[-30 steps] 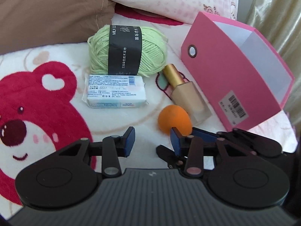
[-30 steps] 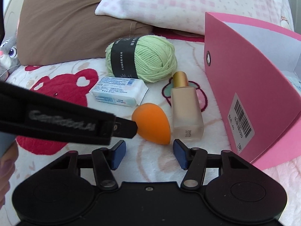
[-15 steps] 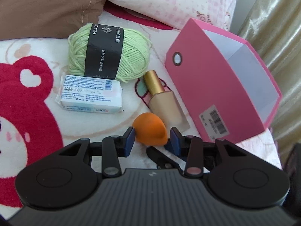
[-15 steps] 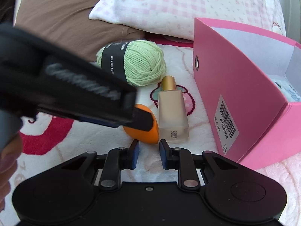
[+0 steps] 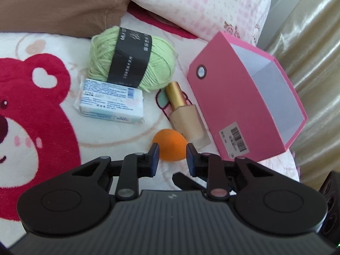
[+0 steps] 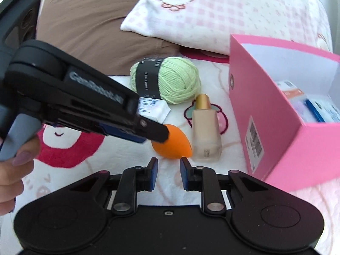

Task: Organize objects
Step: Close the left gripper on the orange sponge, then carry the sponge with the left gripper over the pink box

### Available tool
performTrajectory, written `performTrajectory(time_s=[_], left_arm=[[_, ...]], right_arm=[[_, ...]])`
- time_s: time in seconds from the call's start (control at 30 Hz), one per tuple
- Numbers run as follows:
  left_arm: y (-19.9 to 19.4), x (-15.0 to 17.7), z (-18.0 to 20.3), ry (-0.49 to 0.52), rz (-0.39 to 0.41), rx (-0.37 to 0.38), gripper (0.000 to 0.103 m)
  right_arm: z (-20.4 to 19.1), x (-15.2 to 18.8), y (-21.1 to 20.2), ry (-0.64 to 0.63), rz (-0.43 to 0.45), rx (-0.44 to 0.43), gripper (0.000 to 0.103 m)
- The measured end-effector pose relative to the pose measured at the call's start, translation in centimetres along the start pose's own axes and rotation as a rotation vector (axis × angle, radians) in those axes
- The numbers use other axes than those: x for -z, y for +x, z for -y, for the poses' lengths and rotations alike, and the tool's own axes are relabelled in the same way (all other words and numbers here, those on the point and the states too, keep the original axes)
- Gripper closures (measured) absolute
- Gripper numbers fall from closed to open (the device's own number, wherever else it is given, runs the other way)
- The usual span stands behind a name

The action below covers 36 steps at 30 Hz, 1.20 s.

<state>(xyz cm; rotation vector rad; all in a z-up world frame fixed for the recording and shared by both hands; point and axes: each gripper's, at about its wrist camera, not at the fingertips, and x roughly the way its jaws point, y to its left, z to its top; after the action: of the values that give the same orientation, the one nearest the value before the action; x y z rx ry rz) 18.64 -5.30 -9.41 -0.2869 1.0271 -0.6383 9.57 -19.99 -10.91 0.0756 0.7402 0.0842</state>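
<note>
The orange teardrop-shaped makeup sponge (image 5: 170, 144) lay on the bear-print fleece bed cover (image 5: 38, 110), toward its right edge, touching the frosted beige foundation bottle with a gold cap (image 5: 187, 116) and near the open pink cardboard box (image 5: 238, 106).

Risk: the soft sponge was clamped only at its near end, so it was judged liable to squirt out of the grip or roll away on lifting. The bottle lay against it and could be nudged toward the box.

Left tongs (image 5: 171, 156) pointed steeply down, narrow and pressing on the sponge from both sides. In the right wrist view a hand (image 6: 12, 170) gripped their handle at the left edge.

Right tongs (image 6: 167, 170) hovered just short of the sponge, jaws narrow but opening, nothing between them.
</note>
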Motion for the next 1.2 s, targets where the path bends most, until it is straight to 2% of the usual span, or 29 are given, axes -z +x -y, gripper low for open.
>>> performTrajectory(time_s=[0.07,0.1,0.13,0.3,0.37,0.53,0.67,0.73,0.8,1.07,1.2], left_arm=[[0.1,-0.4,-0.1,-0.009,0.006,-0.006,0.077],[0.3,-0.6,-0.2,-0.024,0.011,-0.009,0.074],[0.6,-0.8,-0.3,-0.037,0.004,-0.006,0.067],[2.2,-1.4,-0.4,-0.039,0.001,-0.009,0.063],[2.6,-1.3,-1.0,-0.089,0.004,0.02,0.067],[2.4,-0.3,-1.9,-0.155,0.044,0.023,0.072],[2.0,0.3,-0.9,-0.105,0.036,0.015,0.073],[1.6,0.6,-0.8,-0.112,0.034,0.014,0.073],[1.0,1.0,-0.9,-0.131,0.023,0.024,0.073],[-1.4,2.3,1.4,-0.078,-0.019,0.051,0.074],[-4.1,2.8,3.4,-0.042,0.002,0.098,0.074]], right_arm=[[0.1,0.0,0.3,0.005,-0.009,0.01,0.062],[0.2,0.0,0.5,0.007,-0.009,0.018,0.055],[0.3,0.1,0.7,0.012,-0.004,0.024,0.049],[1.0,0.7,1.8,0.127,0.0,0.005,0.044],[1.3,0.7,2.1,0.155,0.01,-0.01,0.044],[1.5,0.9,2.2,0.146,0.033,-0.029,0.044],[0.9,1.1,1.7,0.132,0.034,-0.041,0.045],[0.7,1.1,1.4,0.129,0.029,-0.062,0.048],[0.2,1.1,1.0,0.105,0.025,-0.039,0.053],[-1.4,0.8,-2.5,-0.013,-0.037,0.011,0.054],[-1.8,-0.4,-5.6,-0.049,-0.062,0.033,0.054]])
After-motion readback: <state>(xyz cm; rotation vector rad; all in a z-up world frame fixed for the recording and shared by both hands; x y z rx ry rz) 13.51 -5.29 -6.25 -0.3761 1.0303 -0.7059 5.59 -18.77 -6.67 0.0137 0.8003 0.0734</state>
